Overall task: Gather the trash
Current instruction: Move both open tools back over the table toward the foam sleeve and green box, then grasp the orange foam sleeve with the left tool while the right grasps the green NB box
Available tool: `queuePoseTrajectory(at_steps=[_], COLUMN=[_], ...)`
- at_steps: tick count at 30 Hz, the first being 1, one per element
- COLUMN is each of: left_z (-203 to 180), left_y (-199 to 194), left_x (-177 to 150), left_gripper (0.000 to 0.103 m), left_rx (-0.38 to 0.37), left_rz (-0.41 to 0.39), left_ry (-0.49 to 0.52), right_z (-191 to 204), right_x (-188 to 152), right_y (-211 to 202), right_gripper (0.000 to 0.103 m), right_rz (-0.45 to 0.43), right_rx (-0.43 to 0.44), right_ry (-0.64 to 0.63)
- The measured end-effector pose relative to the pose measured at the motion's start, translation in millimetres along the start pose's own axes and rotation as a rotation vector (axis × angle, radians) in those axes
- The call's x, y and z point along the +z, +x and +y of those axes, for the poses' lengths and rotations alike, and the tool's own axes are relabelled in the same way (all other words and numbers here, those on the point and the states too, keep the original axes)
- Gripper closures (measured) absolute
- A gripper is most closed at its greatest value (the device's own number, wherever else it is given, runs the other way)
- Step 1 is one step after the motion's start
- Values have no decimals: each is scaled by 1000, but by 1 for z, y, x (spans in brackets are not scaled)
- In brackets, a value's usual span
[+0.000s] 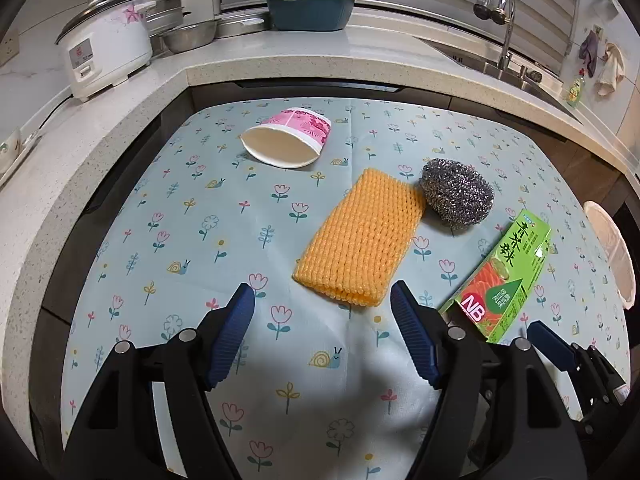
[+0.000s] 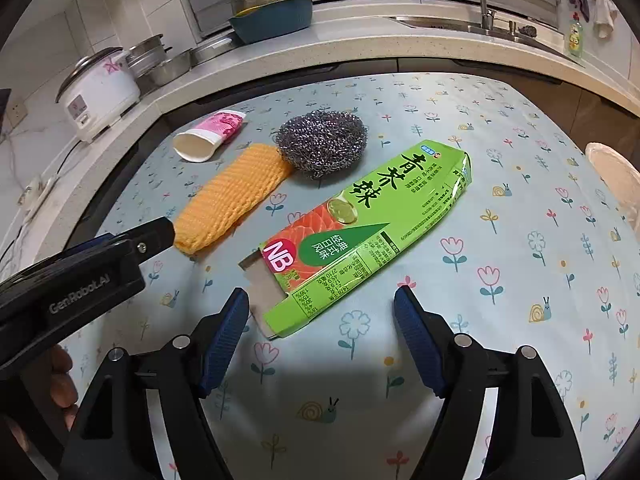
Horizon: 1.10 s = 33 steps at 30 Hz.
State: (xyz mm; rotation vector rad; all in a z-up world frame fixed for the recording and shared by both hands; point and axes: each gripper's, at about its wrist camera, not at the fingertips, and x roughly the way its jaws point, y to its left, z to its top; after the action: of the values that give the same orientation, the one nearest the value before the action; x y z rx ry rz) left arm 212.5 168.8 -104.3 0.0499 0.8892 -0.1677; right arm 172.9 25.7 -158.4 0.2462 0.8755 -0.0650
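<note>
I've got four bits of trash lying on the flowered tablecloth point(image 2: 500, 208). The green carton point(image 2: 360, 236) lies flat, slanted across the cloth, its torn open end nearest my right gripper point(image 2: 322, 312) — that end sits just ahead of the gap between the blue pads, untouched. My right jaws stand wide apart with nothing in them. Just past the carton's far end is the steel wool scourer point(image 2: 322, 144), and touching the scourer's left side is the orange foam net point(image 2: 232, 196), stretched out flat. Beyond the net, the pink paper cup point(image 2: 210, 136) lies tipped on its side, squashed, mouth facing me.

Over to my left gripper point(image 1: 322, 308) — jaws apart as well, empty, hovering above the cloth with the near edge of the orange net just ahead of the fingertips.

Further out, a stone counter point(image 1: 120, 104) wraps around the table. On it, a white rice cooker point(image 1: 106, 46), steel bowls point(image 1: 188, 34), a blue basin point(image 1: 310, 10). The sink tap point(image 1: 506, 28) is off to the right, and a pale round rim point(image 2: 616, 176) shows at the right edge.
</note>
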Motion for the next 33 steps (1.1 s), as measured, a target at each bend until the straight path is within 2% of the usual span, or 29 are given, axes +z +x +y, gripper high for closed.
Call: queuePoseTrajectory(at_steps=[3, 6, 8, 12, 17, 18, 20, 22, 25, 27, 30, 31, 33], left_z=[0, -3, -8, -21, -27, -28, -30, -31, -32, -33, -36, -37, -39], left_y=[5, 10, 14, 22, 40, 45, 54, 62, 68, 67, 64, 62, 59], left_x=[0, 1, 3, 8, 19, 22, 24, 26, 25, 23, 21, 21, 20], left_gripper=[34, 27, 21, 17, 17, 17, 17, 18, 35, 42, 67, 80, 83], left_rx=[-10, -22, -35, -42, -17, -14, -6, -13, -39, -38, -45, -51, -56], left_rz=[5, 1, 2, -5, -7, -3, 13, 30, 65, 61, 63, 67, 69], left_ry=[16, 34, 52, 89, 105, 110, 119, 113, 100, 90, 95, 91, 81], right_z=[-2, -6, -13, -35, -59, -63, -70, -76, -81, -83, -86, -87, -90], right_x=[1, 2, 5, 12, 21, 23, 26, 28, 29, 30, 30, 30, 30], right_y=[8, 9, 10, 8, 7, 8, 9, 10, 9, 8, 6, 5, 1], right_gripper=[31, 31, 37, 50, 68, 70, 81, 86, 87, 88, 90, 91, 92], right_rz=[-2, -18, -24, -36, -44, -45, -44, -39, -41, -44, -49, -51, -56], right_rx=[-38, -76, -80, -90, -101, -104, -109, -105, -104, -102, -95, -92, -88], right_ry=[10, 4, 17, 59, 105, 113, 127, 139, 140, 144, 152, 153, 157])
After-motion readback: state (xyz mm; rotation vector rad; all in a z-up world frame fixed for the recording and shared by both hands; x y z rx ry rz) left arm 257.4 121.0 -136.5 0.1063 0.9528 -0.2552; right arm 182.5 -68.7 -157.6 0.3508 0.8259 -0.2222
